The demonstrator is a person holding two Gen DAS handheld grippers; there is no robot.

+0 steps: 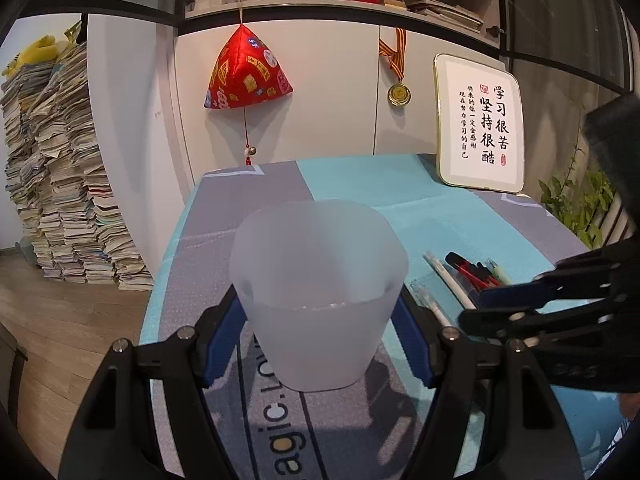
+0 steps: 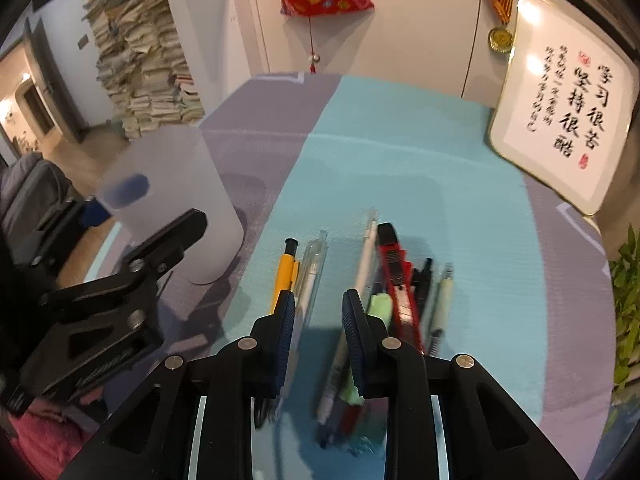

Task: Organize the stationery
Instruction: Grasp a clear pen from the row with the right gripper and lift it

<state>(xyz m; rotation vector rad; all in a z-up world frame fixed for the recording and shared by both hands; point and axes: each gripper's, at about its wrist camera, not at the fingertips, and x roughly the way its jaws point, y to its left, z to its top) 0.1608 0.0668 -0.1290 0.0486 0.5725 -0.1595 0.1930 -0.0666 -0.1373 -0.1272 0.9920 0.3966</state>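
A frosted translucent cup [image 1: 320,280] stands upright on the mat, and my left gripper [image 1: 318,308] is shut on its sides with blue pads. In the right wrist view the cup [image 2: 172,200] sits left of a row of stationery: a yellow mechanical pencil [image 2: 285,272], a clear pen [image 2: 312,276], a white pen [image 2: 366,264], a red utility knife [image 2: 400,280], a black pen [image 2: 424,280] and a pale green pen [image 2: 442,300]. My right gripper [image 2: 319,300] hovers open over the near ends of these, between the clear pen and the white pen, with only mat in its gap.
A framed calligraphy board [image 1: 480,128] leans at the back right of the blue-grey mat [image 2: 400,160]. A red hanging ornament [image 1: 248,72] and a medal [image 1: 399,94] hang on the cabinet behind. Stacked books [image 1: 60,180] stand on the floor at left. A plant [image 2: 626,300] borders the right edge.
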